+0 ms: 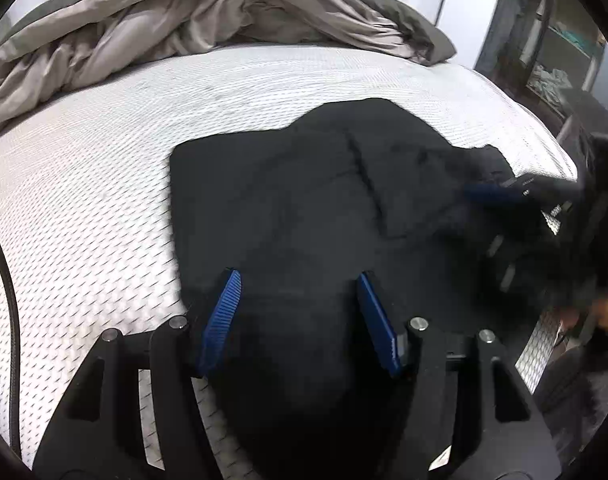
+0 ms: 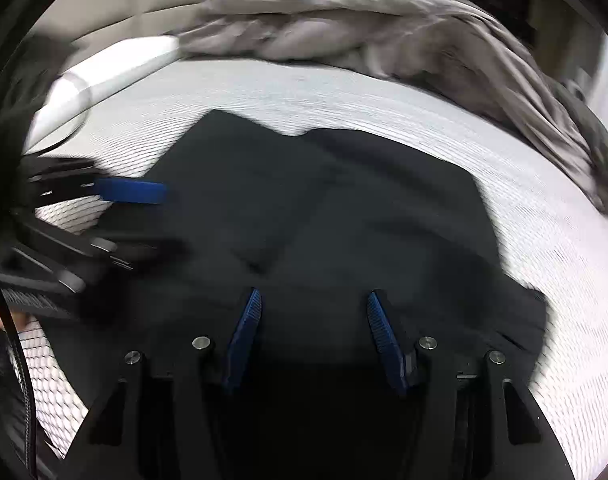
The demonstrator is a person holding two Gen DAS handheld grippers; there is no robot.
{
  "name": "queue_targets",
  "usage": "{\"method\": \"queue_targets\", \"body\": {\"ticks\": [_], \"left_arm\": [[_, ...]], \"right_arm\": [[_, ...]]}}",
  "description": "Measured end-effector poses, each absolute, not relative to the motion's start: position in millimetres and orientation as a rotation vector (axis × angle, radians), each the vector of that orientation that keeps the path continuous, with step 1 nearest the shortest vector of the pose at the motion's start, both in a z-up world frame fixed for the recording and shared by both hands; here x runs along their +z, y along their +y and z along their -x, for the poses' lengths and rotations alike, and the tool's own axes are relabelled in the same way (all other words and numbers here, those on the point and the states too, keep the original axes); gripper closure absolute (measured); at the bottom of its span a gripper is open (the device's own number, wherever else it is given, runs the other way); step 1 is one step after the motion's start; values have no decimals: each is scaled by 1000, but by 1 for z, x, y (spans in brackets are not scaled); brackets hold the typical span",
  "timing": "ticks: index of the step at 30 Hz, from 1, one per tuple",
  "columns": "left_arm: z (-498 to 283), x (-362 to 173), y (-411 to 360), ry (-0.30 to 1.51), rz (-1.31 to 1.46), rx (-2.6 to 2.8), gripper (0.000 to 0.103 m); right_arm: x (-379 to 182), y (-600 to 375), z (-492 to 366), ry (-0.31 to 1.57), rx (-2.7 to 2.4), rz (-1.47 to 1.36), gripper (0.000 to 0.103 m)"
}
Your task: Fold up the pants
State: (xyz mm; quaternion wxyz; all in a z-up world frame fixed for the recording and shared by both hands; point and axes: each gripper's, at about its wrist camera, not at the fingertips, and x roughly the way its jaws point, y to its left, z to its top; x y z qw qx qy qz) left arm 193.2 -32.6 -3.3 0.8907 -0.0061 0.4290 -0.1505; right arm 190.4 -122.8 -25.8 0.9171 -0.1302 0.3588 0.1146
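Left tongs (image 1: 300,276) hovering over near edge of black pants (image 1: 304,184), blue pads (image 1: 224,312) standing apart, nothing pinched between; right tongs (image 2: 312,296) likewise gaping over dark cloth, pads clear of fabric; each pair of tongs showing blurred at side of other's view; pants lying partly folded, flat on white textured mattress (image 1: 84,184), near its front edge; rumpled grey-brown duvet (image 1: 184,20) bunching along far side of bed; dark shelving (image 1: 544,40) standing beyond bed at right.
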Motion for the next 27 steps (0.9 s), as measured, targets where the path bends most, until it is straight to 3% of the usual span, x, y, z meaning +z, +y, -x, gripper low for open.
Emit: {"method": "queue_targets", "body": {"ticks": [1,2,5,8,14,19,27], "left_arm": [[-191,-3,-26,896,30,-310,44],[-189,-2,-24,896,36,-296,46],[-190,12,-21,866,47,-259,54],[-199,29,-22,791,98,-250,53],[-228,-7,-37,904,51,-267,52],[-219,-2,-12,917,86,-267,52],[-237,32,-27,838,91,-239,53]], "right_arm": [[-23,-134,-189,734,164,279,52],[-22,-146,-186,725,122,290,67],[-15,-158,-182,718,150,217,68],[-2,-143,-184,686,209,149,68],[-19,-95,-217,780,213,190,68],[-22,-134,-213,800,33,269,72],[6,-136,-209,731,200,60,71]]}}
